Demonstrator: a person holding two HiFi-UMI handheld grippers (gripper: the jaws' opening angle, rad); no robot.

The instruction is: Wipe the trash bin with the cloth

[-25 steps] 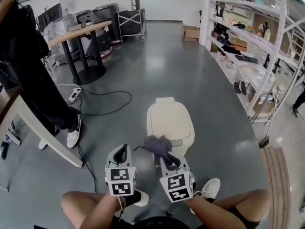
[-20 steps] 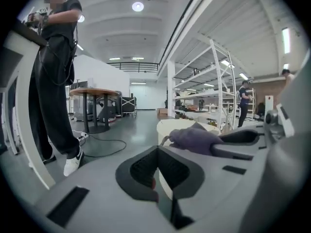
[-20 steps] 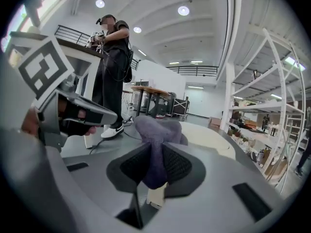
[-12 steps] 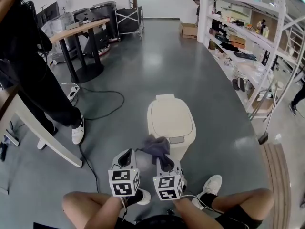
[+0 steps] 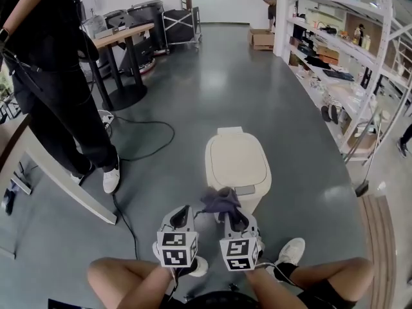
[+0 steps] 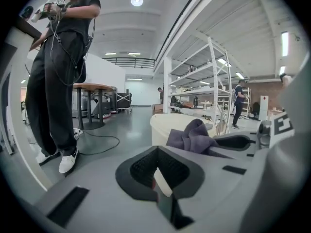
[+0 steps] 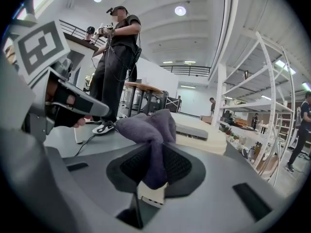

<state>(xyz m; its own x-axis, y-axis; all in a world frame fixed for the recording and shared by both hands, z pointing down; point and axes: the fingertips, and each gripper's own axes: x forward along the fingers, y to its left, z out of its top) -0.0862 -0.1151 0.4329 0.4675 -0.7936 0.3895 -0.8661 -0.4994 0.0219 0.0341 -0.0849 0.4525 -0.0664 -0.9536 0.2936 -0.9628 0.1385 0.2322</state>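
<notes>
Left gripper (image 5: 184, 210) neared right gripper (image 5: 229, 214) holding one cloth (image 5: 219, 199).

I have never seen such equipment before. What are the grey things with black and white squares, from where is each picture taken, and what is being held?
There is no robot here. A person holds a hand tool with two jaws in each hand, and the cubes with squares are part of those tools. One picture comes from a camera on the person's head, looking down. The other two come from cameras riding on each tool. The right gripper is shut on a purple-grey cloth, held at the near edge of the cream trash bin. I cannot tell whether the cloth touches it. The bin stands with its lid closed on the grey floor. The left gripper is shut and empty. A second person stands at the left.
</notes>
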